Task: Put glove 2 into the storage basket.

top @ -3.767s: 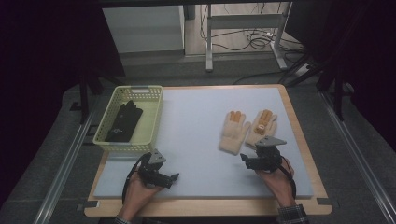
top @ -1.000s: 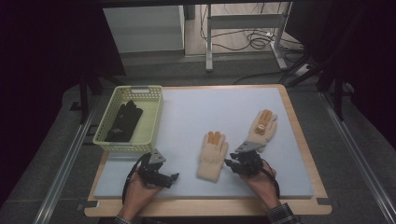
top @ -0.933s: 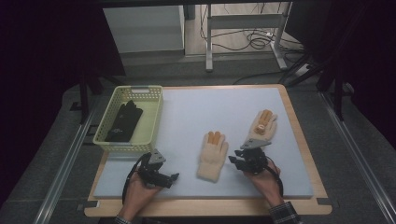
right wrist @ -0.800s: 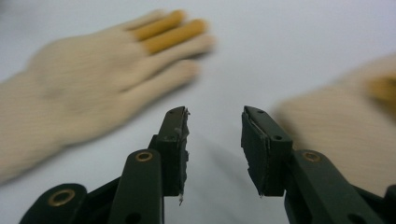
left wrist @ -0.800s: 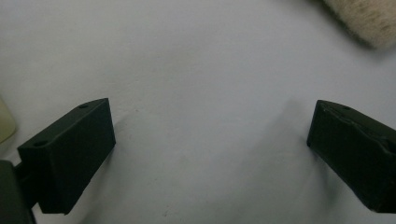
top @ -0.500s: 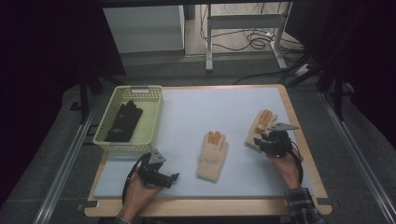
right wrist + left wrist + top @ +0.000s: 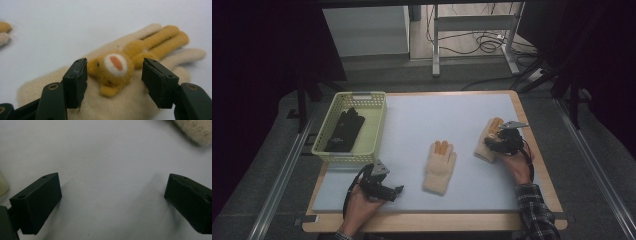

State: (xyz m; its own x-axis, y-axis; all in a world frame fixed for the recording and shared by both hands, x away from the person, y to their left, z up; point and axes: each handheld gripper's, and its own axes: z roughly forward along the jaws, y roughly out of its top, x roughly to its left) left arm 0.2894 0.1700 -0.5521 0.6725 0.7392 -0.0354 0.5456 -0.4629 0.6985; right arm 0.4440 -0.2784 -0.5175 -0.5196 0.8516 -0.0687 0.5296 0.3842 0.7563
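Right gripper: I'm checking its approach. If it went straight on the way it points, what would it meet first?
Probably the cream glove right under it: the right gripper stands open astride the orange animal patch on the glove's back, which it would likely touch first.

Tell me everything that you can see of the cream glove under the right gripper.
The cream glove looks like soft, fuzzy knit. It lies flat on the pale table near its right edge, finger parts pointing away from the person. A mustard plush animal face with a white and orange muzzle sits on its back, and two middle finger parts are mustard. The right gripper hangs over it, open, its fingers either side of the face.
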